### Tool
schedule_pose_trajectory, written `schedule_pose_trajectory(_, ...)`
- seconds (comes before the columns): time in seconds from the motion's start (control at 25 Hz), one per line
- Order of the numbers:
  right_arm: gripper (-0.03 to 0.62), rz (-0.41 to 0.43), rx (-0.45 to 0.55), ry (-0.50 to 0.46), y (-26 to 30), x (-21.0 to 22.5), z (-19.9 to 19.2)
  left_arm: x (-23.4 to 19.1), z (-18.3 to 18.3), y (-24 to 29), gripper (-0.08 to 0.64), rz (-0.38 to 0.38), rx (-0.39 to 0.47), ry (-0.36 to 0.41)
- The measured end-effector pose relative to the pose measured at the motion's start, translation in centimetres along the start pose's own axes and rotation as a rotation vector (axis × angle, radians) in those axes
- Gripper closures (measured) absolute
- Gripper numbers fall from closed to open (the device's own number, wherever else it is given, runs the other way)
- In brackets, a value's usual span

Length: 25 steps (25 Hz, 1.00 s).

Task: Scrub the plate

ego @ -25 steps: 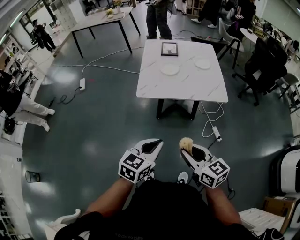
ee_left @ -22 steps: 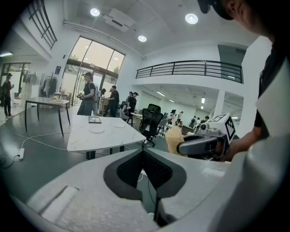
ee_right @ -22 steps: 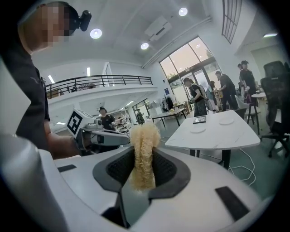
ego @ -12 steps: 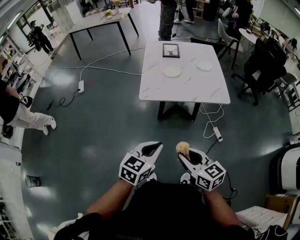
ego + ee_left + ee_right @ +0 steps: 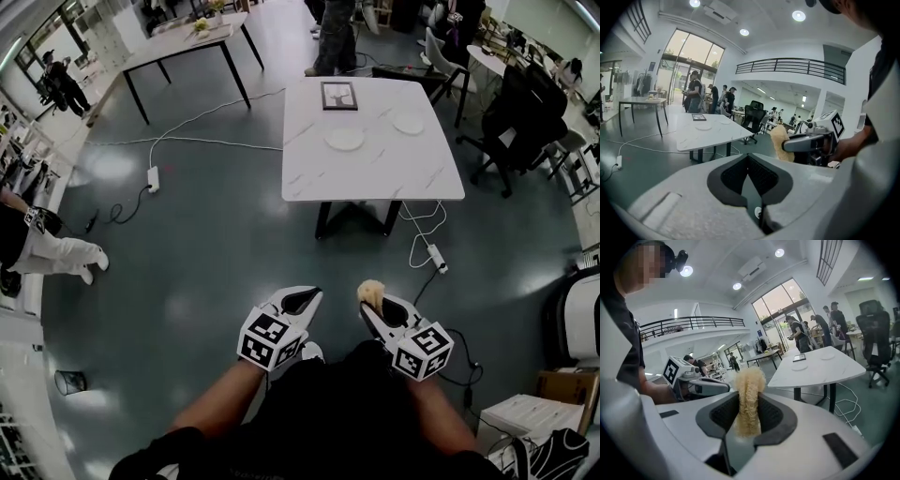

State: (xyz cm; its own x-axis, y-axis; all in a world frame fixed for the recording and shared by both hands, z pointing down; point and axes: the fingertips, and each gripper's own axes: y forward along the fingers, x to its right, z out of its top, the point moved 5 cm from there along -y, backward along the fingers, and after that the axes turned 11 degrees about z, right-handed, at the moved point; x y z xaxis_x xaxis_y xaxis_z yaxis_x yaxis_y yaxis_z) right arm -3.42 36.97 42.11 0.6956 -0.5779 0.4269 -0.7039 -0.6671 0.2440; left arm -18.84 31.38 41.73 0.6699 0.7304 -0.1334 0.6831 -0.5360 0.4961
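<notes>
Two white plates lie on the white marble table (image 5: 319,169) far ahead: one plate (image 5: 345,140) near its middle, another plate (image 5: 408,123) toward its right. Both also show small in the gripper views, the nearer plate (image 5: 702,126) on the left one and the plate (image 5: 799,366) on the right one. My left gripper (image 5: 305,302) is shut and holds nothing. My right gripper (image 5: 373,298) is shut on a tan fibrous scrubber (image 5: 748,399), whose tuft (image 5: 371,290) sticks out past the jaws. Both grippers hang side by side over the floor, well short of the table.
A framed picture (image 5: 338,96) lies at the table's far edge. Cables and a power strip (image 5: 434,256) trail on the floor right of the table legs. Black office chairs (image 5: 520,122) stand to the right, another table (image 5: 178,42) at far left, and people stand beyond.
The view has moved a little closer to the marble table, which now sits slightly higher and larger. Both grippers keep the same pose beside each other; the scrubber stays clamped.
</notes>
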Motion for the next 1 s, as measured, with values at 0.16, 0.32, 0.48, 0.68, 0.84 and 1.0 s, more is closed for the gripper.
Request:
schedule_pose_trajectory(0.16, 0.471, -0.007, -0.034, 0.01, 0.9, 0.4, -0.3, -1.1, -0.2, 1.0, 0.552, -0.016, -0.018, -0.004)
schedule_pose_trajectory(0.32, 0.471, -0.005, -0.036, 0.012, 1.9, 2.7, 0.7, -2.2, 0.4, 3.2, 0.552, -0.007, -0.017, -0.021)
schedule_pose_trajectory(0.48, 0.471, 0.018, -0.027, 0.014, 3.6, 6.1, 2.5, -3.3, 2.0, 5.5, 0.552, 0.014, -0.017, -0.01)
schedule_pose_trajectory(0.68, 0.471, 0.081, -0.012, 0.011, 5.7, 10.3, 6.5, -4.8, 5.1, 8.9, 0.552, 0.057, -0.049, 0.006)
schedule_pose_trajectory(0.84, 0.471, 0.114, 0.0, -0.001, 6.3, 14.8, 9.7, -5.2, 9.1, 13.1, 0.552, 0.082, -0.024, 0.007)
schedule_pose_trajectory(1.0, 0.471, 0.138, -0.016, 0.002, 6.2, 18.9, 11.5, -4.6, 11.9, 17.2, 0.552, 0.09, -0.012, -0.012)
